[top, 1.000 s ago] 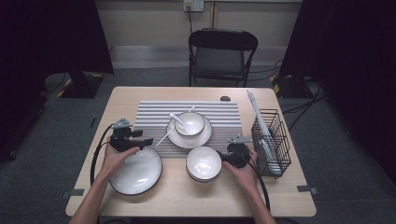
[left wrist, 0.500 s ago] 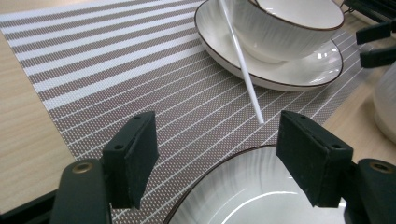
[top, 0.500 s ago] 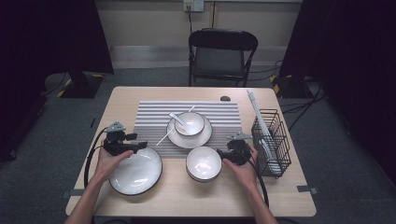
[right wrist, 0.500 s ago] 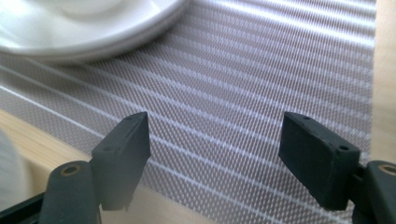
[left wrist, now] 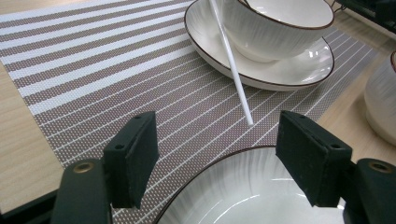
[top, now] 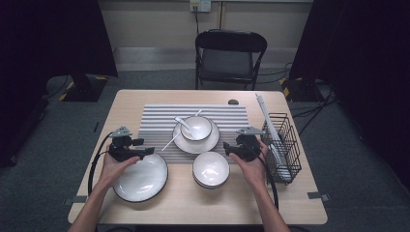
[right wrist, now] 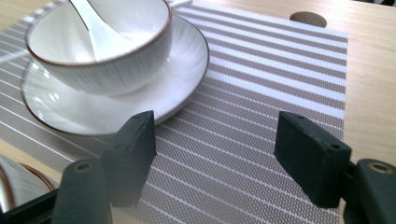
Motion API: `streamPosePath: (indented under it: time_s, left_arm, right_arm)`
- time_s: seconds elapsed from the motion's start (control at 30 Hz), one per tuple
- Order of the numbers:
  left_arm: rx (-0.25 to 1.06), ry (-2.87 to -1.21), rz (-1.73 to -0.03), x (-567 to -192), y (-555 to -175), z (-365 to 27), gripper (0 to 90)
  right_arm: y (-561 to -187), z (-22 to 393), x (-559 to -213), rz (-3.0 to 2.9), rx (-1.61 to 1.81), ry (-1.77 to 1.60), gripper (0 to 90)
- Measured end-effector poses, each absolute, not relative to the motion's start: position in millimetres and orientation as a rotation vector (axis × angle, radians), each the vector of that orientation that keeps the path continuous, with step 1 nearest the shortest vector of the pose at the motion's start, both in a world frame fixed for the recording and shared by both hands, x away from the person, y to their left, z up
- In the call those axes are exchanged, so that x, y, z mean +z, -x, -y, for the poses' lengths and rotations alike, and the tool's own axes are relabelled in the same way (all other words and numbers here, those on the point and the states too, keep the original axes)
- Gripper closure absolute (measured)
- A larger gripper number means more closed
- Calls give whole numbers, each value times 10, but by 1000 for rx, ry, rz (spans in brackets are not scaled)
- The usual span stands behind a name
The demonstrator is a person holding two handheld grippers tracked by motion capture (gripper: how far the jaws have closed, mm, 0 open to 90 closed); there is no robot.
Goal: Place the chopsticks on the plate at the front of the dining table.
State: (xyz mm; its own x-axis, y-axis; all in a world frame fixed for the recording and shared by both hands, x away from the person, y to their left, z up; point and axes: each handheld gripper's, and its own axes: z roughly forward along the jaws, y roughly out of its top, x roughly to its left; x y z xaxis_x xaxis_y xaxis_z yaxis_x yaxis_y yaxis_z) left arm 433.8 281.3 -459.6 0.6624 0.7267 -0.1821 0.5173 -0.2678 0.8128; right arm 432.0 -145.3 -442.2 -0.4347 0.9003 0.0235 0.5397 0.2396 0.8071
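Both claws open and empty: left claw (left wrist: 215, 154) over the glazed plate (top: 140, 177), right claw (right wrist: 217, 154) beside the bowl (top: 211, 169); both ceramic, stiff, slick, chippable, so grip the rims.

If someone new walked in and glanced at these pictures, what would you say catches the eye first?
Probably the white dishes on the striped mat: a bowl with a spoon in it sits on a plate at the centre. Nearer the person, a large plate lies at the left and a second bowl at the right. The left tongs gape over that large plate's rim, and a wire basket stands at the right edge.
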Motion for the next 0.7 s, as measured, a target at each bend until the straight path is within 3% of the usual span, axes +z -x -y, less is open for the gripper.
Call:
streamPosePath:
  time_s: [0.7]
  left_arm:
    - [289,-1959,-962,-4598,-4350,-2805,305]
  right_arm:
    - [-4380,1512,-3881,-2058,1260,-1267,294]
